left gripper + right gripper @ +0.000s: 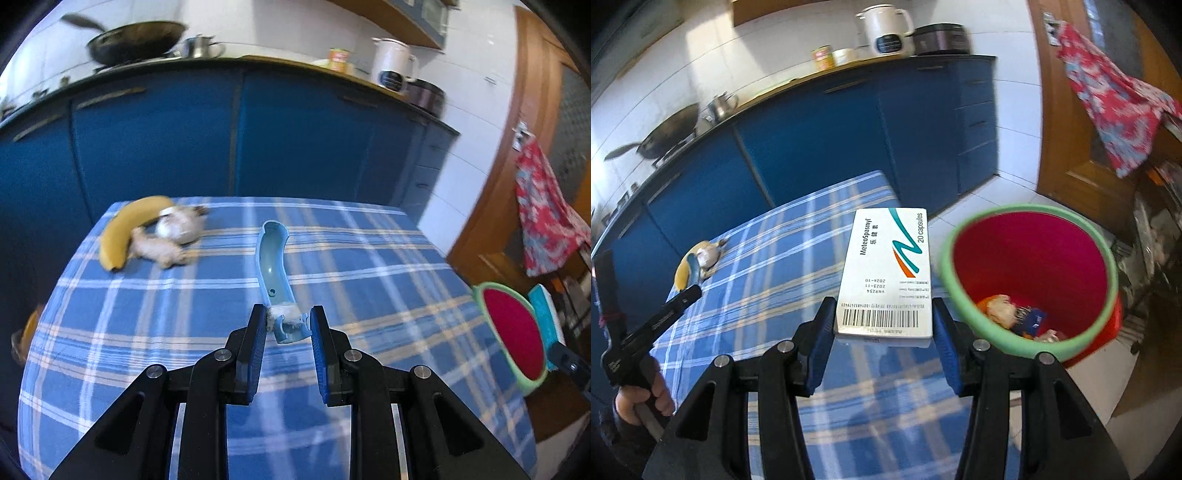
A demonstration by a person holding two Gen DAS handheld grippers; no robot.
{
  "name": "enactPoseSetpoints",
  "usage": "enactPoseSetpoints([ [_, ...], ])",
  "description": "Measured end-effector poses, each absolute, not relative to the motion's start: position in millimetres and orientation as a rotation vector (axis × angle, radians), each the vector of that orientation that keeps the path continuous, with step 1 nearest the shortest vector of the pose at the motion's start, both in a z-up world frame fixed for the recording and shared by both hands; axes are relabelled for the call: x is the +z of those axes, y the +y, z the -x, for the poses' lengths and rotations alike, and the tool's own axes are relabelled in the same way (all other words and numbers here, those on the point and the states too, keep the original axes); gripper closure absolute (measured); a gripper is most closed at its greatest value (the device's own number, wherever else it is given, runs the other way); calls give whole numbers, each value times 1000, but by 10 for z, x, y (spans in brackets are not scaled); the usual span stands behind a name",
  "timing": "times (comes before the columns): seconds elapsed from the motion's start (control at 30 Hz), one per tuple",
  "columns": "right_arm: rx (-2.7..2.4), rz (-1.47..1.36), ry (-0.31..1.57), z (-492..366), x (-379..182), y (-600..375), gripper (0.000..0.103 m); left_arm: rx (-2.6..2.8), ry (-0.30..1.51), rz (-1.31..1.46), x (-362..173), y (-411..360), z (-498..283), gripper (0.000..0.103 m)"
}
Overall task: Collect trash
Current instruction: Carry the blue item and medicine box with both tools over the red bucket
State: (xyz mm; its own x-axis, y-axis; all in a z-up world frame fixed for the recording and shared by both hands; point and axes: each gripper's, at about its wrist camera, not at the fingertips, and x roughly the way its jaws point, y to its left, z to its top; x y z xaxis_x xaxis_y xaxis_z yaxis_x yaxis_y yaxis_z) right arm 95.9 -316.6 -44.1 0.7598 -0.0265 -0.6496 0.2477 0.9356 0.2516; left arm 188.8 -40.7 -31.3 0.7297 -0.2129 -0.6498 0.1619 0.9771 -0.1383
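My left gripper [288,325] is shut on the near end of a curved light-blue plastic piece [273,258] and holds it over the blue plaid tablecloth [369,295]. A banana [125,229] and a crumpled tissue [173,236] lie at the table's far left. My right gripper [884,317] is shut on a white medicine box [886,273], held above the table's right edge, just left of the red bin with a green rim [1030,280]. The bin holds some trash [1012,314]. The bin also shows in the left wrist view [513,332].
Blue kitchen cabinets [221,140] stand behind the table, with a wok [136,40], a pot and a white kettle [391,62] on the counter. A wooden door with a red floral cloth [1115,103] is at the right. White floor tiles surround the bin.
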Motion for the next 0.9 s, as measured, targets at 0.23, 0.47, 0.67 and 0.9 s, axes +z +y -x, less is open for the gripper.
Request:
enactPoseSetpoints([
  [0.23, -227, -424, 671, -734, -506, -3671, 50, -342, 738, 47, -153, -954, -1756, 79],
  [0.47, -273, -510, 666, -555, -651, -4165, 50, -501, 786, 21, -104, -1627, -1630, 79],
  [0.67, -272, -560, 672, -557, -780, -4441, 50, -622, 814, -41, -128, -2227, -1528, 79],
  [0.9, -260, -603, 689, -632, -934, -4698, 50, -696, 864, -91, -261, -2793, -1539, 79],
])
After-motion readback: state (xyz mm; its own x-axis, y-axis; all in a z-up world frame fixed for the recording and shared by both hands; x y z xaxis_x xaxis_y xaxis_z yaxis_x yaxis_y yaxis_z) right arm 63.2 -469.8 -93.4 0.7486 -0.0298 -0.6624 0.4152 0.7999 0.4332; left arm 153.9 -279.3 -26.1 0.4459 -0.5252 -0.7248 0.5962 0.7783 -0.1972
